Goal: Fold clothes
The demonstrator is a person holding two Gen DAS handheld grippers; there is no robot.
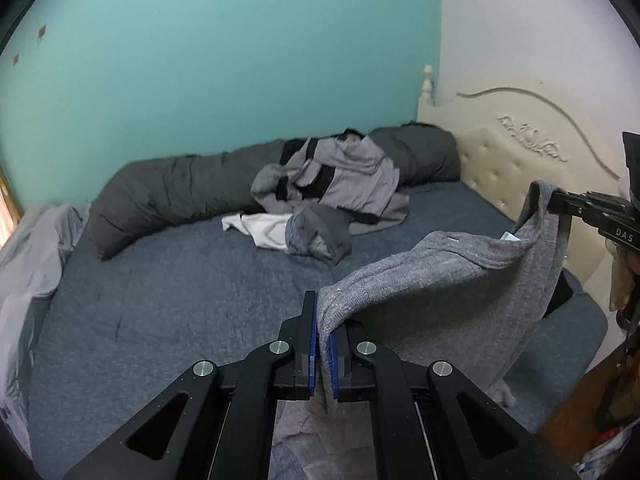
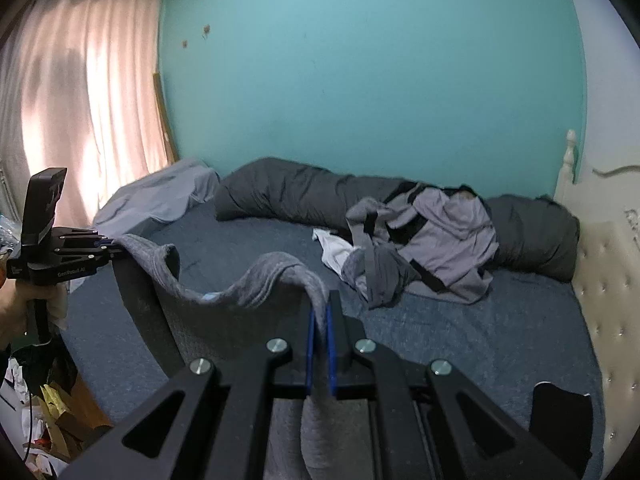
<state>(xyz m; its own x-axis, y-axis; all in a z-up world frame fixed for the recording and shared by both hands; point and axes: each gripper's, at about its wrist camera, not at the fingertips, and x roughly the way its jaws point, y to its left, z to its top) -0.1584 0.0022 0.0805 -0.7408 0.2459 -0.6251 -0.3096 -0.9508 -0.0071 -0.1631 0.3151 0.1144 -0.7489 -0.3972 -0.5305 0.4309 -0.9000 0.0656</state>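
A grey knit garment hangs stretched between my two grippers above the blue bed. My left gripper is shut on one edge of it. My right gripper is shut on the other edge, up at the right. In the right wrist view the right gripper pinches the grey knit garment, and the left gripper holds its far corner at the left. The cloth sags between them.
A pile of grey, black and white clothes lies at the back of the bed by a long dark grey rolled duvet. A cream headboard is at right. A pale sheet and a curtain are at left. A black cloth lies near the headboard.
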